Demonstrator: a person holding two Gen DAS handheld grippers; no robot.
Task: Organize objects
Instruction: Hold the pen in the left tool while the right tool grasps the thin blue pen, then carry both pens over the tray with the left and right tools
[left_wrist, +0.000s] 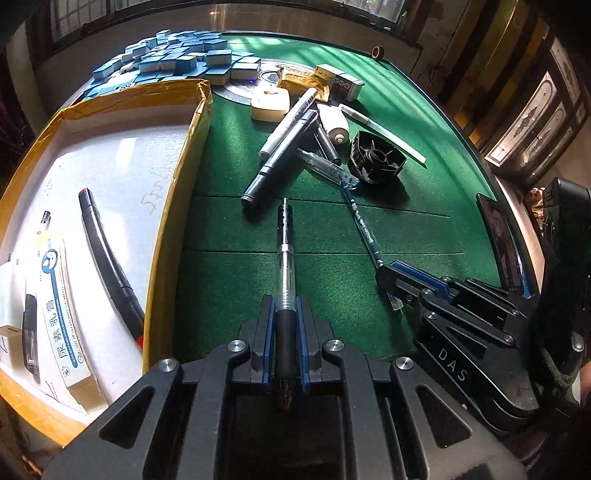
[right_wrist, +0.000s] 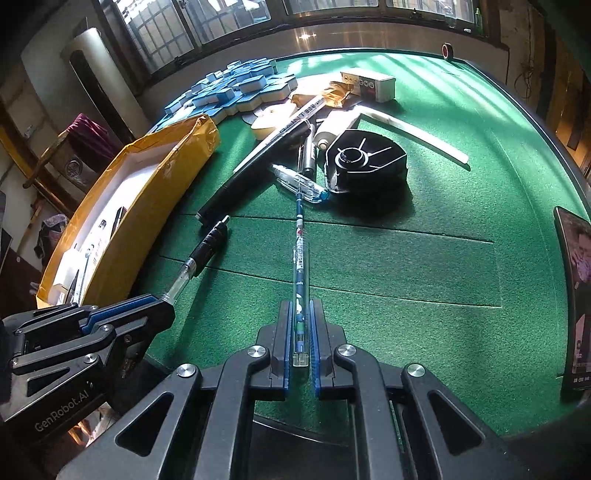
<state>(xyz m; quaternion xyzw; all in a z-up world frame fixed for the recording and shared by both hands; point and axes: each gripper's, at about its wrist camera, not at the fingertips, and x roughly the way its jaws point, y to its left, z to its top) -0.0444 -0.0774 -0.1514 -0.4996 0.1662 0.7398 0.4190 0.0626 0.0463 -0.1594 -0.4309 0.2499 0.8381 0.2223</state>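
A clear gel pen with a black rubber grip (left_wrist: 285, 258) is being held between the blue pads of the left gripper (left_wrist: 285, 325), whose jaws are being kept narrow on the black grip section. The pen is lying along the line of the fingers, its tip toward the camera and its black clicker end reaching out over the green felt table (left_wrist: 424, 229). The barrel is transparent, with a dark refill showing inside.

A slim blue patterned pen (right_wrist: 300, 258) is being clamped in the right gripper (right_wrist: 300, 332), the jaws pressed close against its clear end. Its long shaft, printed with small white and blue figures, is pointing away from the camera toward a clear pen with a blue cap (right_wrist: 301, 183), and appears to be touching it.

The two grippers are being held side by side above the felt. A yellow-taped cardboard box (left_wrist: 177, 173) with a white lining is standing just left of the left gripper, and a black marker (left_wrist: 107, 258) and a tube (left_wrist: 61, 306) are lying inside it. A black plastic spool (right_wrist: 365, 162) is resting beyond the pens.
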